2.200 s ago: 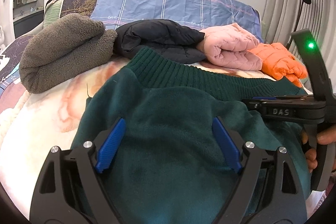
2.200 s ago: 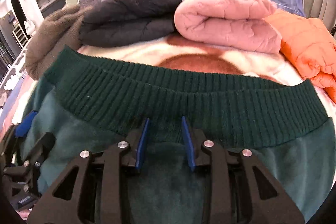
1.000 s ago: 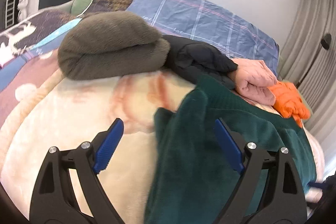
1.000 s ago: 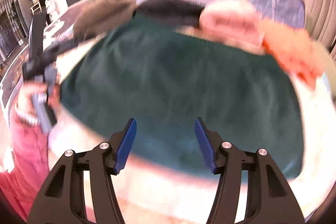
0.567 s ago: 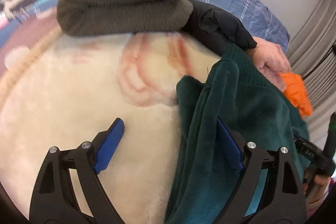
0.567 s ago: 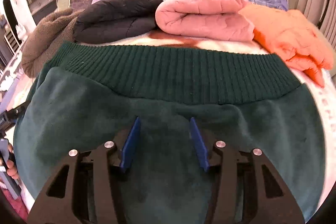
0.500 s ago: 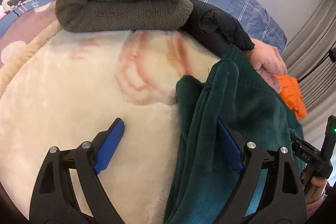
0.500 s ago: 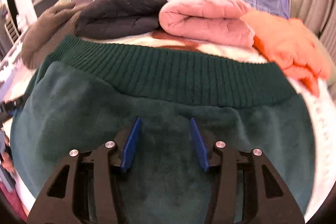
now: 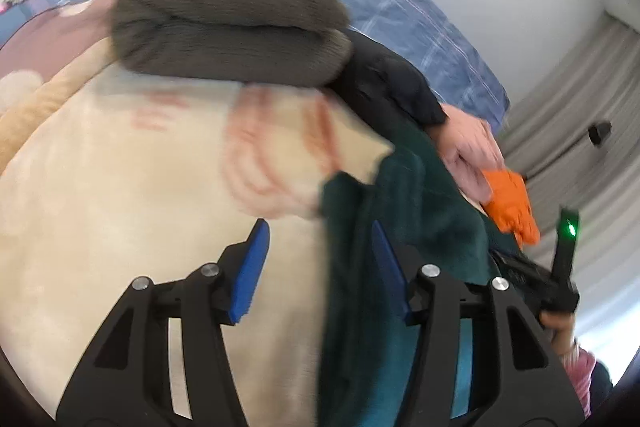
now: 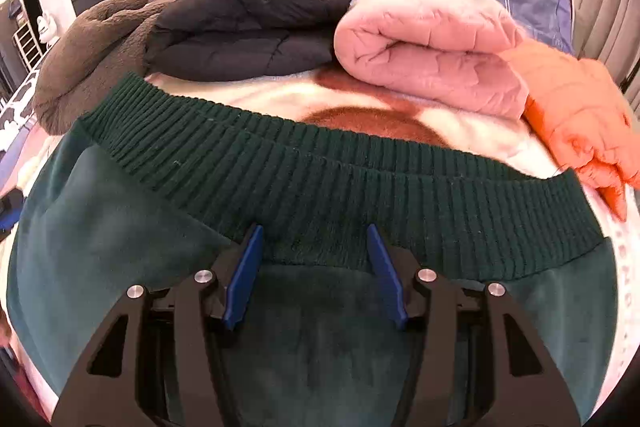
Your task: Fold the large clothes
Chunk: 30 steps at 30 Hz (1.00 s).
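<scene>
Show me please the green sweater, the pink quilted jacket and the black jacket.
green sweater [image 10: 320, 183], right wrist view, on its ribbed hem.
pink quilted jacket [image 10: 432, 39], right wrist view, on its folded top.
black jacket [image 10: 248, 23], right wrist view, on its upper fold.

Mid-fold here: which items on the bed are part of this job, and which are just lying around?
In the job: dark green sweater; left gripper, jaws closing at its edge; right gripper, opening over it.

Lying about: folded brown fleece, black jacket, pink jacket, orange jacket.

Green garment [image 10: 320, 339] fills lower frame, ribbed hem [image 10: 320, 179] across middle. Right tool [image 10: 314, 267] lower centre, jaws opening over hem. Upper frame: brown [image 10: 80, 59], black [image 10: 248, 31], pink [image 10: 432, 47], orange [image 10: 580, 107] bundles.
</scene>
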{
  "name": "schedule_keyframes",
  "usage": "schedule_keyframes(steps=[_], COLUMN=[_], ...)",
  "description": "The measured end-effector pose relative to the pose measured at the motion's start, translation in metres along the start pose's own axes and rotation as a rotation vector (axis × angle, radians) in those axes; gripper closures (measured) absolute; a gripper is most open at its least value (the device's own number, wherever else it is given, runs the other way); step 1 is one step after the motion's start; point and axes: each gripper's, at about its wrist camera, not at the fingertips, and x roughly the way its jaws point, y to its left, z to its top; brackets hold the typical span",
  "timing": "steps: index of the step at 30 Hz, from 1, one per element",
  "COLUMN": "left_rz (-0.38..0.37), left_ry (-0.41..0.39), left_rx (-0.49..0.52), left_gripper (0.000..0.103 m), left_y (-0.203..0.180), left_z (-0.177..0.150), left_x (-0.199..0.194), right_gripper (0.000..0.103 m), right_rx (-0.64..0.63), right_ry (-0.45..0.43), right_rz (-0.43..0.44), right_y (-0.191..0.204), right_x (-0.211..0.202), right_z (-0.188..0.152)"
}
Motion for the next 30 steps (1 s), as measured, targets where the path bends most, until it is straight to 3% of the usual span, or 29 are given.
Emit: schedule_keyframes(steps=[2,4,5,6,9,14,18,26,30], left_rz=[0.030,0.064,0.071,0.065,0.056,0.059,-0.013,-0.111,-0.112], left_ry=[-0.014,-0.026,-0.030,-0.032,-0.040,-0.018,0.022,0.041,0.039], left_rx=[-0.045,-0.078,-0.092,-0.097,-0.068,-0.022,-0.042,-0.080,-0.068], left_gripper=[0.033,0.031,0.031,0.029,0.024,0.022,0.020,0.020,0.021], left_y=[0.013,0.021,0.023,0.023,0.017,0.011,0.019,0.032,0.031], left_z=[0.003,0.004,0.005,0.006,0.006,0.003,0.003,0.007,0.007], left_x=[0.000,0.000,-0.001,-0.001,-0.001,0.005,0.019,0.028,0.026], right_gripper=[0.049,0.049,0.047,0.043,0.034,0.033,0.033,0.033,0.031], right_rx=[0.001,-0.021,-0.046,-0.115,-0.355,-0.696,-0.803,-0.849,-0.884], right_ry=[-0.040,-0.157,-0.206,-0.265,-0.335,-0.319,-0.314,-0.293,-0.353], right_rz=[-0.030,-0.114,-0.115,-0.089,0.020,0.106,0.071,-0.026,-0.083], right_y=[0.001,0.013,0.022,0.040,0.099,0.186,0.215,0.241,0.261], right_x=[-0.013,-0.042,-0.055,-0.074,-0.107,-0.113,-0.100,-0.070,-0.057], right_z=[-0.003,-0.014,-0.021,-0.033,-0.075,-0.148,-0.169,-0.171,-0.171])
